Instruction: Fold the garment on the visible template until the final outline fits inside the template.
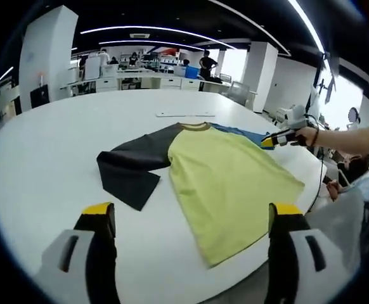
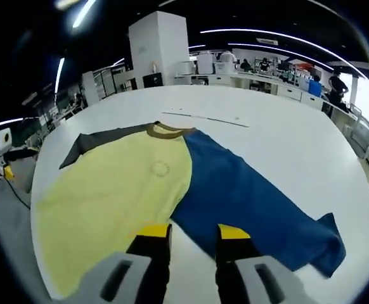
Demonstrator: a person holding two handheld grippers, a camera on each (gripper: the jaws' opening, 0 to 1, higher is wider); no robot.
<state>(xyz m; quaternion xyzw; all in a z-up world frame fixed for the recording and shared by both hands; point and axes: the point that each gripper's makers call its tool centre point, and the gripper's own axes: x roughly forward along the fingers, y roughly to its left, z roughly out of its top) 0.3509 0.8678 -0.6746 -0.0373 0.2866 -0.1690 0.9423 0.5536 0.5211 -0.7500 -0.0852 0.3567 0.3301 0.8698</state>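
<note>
A T-shirt lies flat on the white table (image 1: 58, 152). It has a yellow body (image 1: 229, 177), a dark grey sleeve (image 1: 134, 168) and a blue sleeve (image 2: 248, 196), with the brown collar (image 2: 165, 130) pointing away. My left gripper (image 1: 192, 212) stands wide open over the hem end, nothing between its jaws. A hand (image 1: 309, 134) holds my right gripper (image 1: 279, 138) by the blue sleeve. My right gripper (image 2: 194, 232) is open, its tips at the blue sleeve's near edge. A thin pale line (image 1: 184, 114) marks the table beyond the collar.
The table's rounded edge runs close below the hem (image 1: 216, 253) and along the right side. A seated person (image 1: 356, 180) is by that right edge. Desks, a white pillar (image 2: 162, 47) and standing people (image 1: 207, 63) fill the far room.
</note>
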